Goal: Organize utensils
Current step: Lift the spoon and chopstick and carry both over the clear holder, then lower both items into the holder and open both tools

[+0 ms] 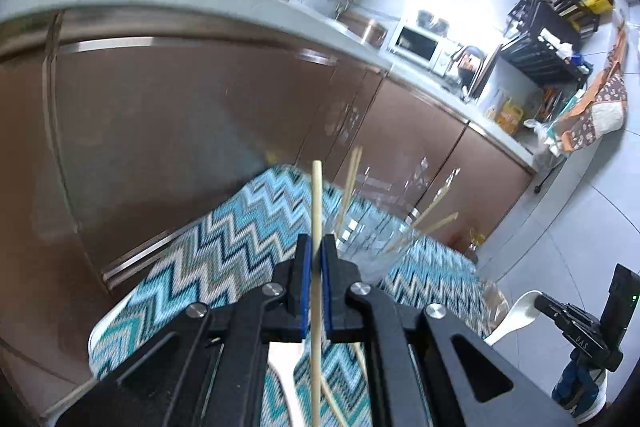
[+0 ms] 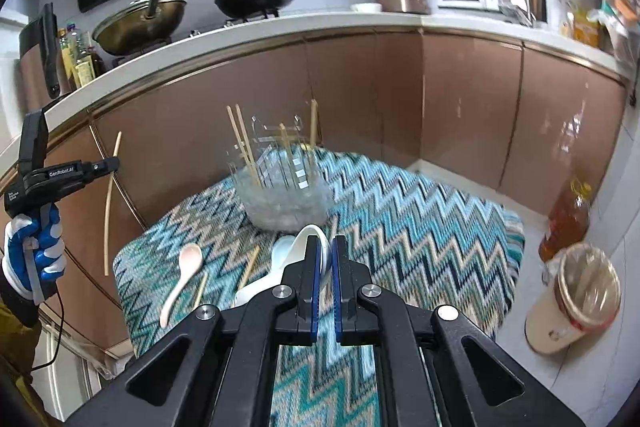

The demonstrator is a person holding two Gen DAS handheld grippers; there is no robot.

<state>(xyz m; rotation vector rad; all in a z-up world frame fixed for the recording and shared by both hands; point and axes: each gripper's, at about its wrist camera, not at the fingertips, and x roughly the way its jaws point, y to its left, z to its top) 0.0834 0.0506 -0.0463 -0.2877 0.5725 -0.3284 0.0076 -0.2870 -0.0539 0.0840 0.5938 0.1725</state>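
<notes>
The left gripper (image 2: 114, 163), seen at the left edge of the right wrist view and carried by a gloved hand (image 2: 34, 251), has its fingers closed on a single pale chopstick (image 1: 317, 227); in the left wrist view the stick runs upright between the blue pads and projects well above and below them. The stick is clear of the table (image 2: 440, 227), which is covered by a blue zigzag cloth. On the left part of the cloth lies a pink spoon (image 2: 182, 277), bowl end away from the camera, with two loose chopsticks (image 2: 250, 267) just beside it to its right. Near the middle, at the far side of the table, stands a clear holder (image 2: 286, 187) with several chopsticks (image 2: 244, 143) leaning upright in it. Directly in front of the holder a white spoon (image 2: 282, 255) rests on the cloth. The right gripper (image 2: 326, 251) has its fingers closed on the rim of a second white spoon (image 2: 310, 233), whose bowl shows above and between the blue pads; whether this spoon is raised off the table cannot be told. To the right of the table, on the floor, stand a bottle of oil (image 2: 568, 223) and a lined waste bin (image 2: 576, 297). Brown cabinet doors (image 2: 460, 115) run behind the table.
</notes>
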